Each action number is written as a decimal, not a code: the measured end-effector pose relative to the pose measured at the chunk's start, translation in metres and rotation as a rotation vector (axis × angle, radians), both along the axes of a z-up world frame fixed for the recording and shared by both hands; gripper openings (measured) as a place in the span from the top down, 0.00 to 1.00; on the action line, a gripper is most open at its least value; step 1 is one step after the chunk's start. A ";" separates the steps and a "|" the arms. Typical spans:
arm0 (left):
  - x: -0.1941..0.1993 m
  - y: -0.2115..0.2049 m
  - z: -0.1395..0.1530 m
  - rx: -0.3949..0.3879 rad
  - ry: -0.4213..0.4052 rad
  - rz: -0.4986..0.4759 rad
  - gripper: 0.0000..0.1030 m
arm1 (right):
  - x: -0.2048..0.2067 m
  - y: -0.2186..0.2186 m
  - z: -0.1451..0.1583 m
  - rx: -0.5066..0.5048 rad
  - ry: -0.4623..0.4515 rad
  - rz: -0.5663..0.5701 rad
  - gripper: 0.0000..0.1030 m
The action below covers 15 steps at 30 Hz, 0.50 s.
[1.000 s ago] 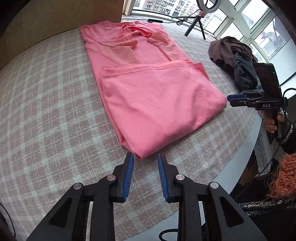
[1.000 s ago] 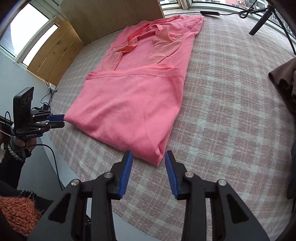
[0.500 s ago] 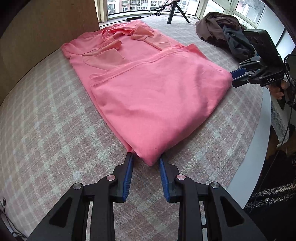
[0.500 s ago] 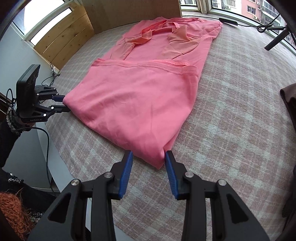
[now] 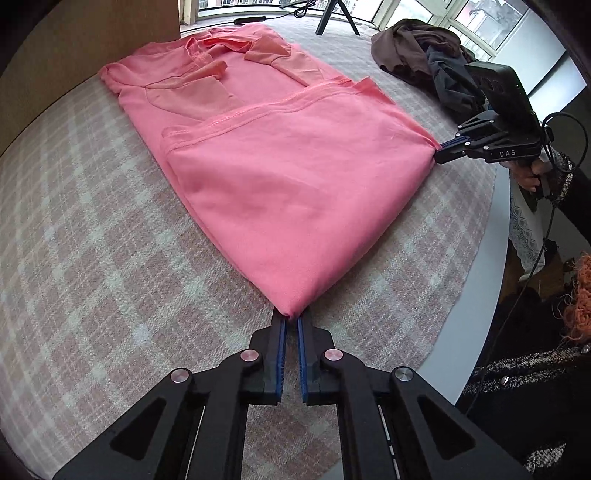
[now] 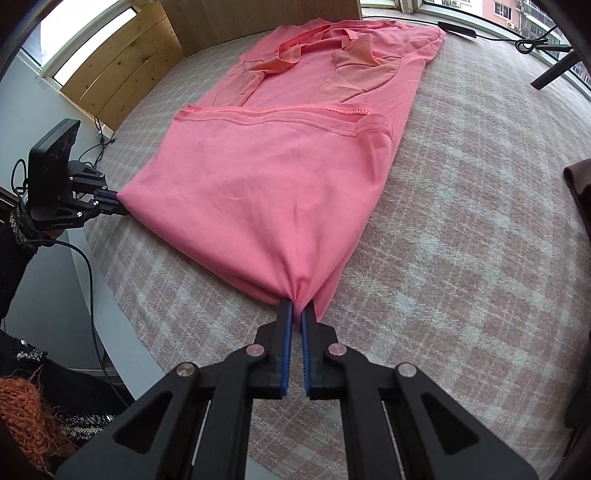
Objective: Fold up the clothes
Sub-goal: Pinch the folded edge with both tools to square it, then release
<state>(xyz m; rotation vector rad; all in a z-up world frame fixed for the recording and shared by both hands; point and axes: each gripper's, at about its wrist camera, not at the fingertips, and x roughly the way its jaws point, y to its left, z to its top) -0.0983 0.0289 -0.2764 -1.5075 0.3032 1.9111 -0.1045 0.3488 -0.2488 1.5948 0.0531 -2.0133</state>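
A pink shirt lies on the checked tablecloth, its lower part folded up over the body, sleeves folded in at the far end. My left gripper is shut on the near left corner of the folded edge. My right gripper is shut on the near right corner, and the cloth bunches there. The shirt also shows in the right wrist view. The right gripper appears in the left wrist view, and the left gripper in the right wrist view, each pinching its corner.
A pile of dark clothes lies at the far right of the table. A tripod leg stands beyond the shirt. The checked tablecloth stretches left of the shirt. The table's curved edge runs near me. A wooden panel stands behind.
Both grippers moved forward onto the near corners of the folded shirt and shut on them. The cloth now pulls taut between the two corners.
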 end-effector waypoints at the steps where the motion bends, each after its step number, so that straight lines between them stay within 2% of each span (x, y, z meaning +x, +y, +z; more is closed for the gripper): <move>1: -0.002 -0.002 0.001 -0.004 -0.005 0.013 0.91 | 0.001 -0.001 0.002 0.010 -0.008 0.001 0.94; 4: 0.003 -0.005 0.012 -0.038 0.013 0.001 0.91 | 0.006 0.000 0.013 0.055 -0.016 0.013 0.93; 6: 0.006 -0.004 0.026 -0.049 0.057 -0.003 0.91 | 0.007 0.005 0.025 0.076 0.016 -0.014 0.87; 10: 0.000 0.022 0.052 0.046 0.125 -0.036 0.91 | -0.006 0.008 0.053 -0.015 0.123 -0.093 0.87; 12: -0.013 0.038 0.048 0.069 0.125 -0.062 0.90 | -0.015 -0.012 0.050 0.009 0.155 -0.062 0.87; 15: -0.019 0.048 0.030 0.052 0.078 -0.099 0.91 | -0.022 -0.040 0.029 0.092 0.172 0.004 0.87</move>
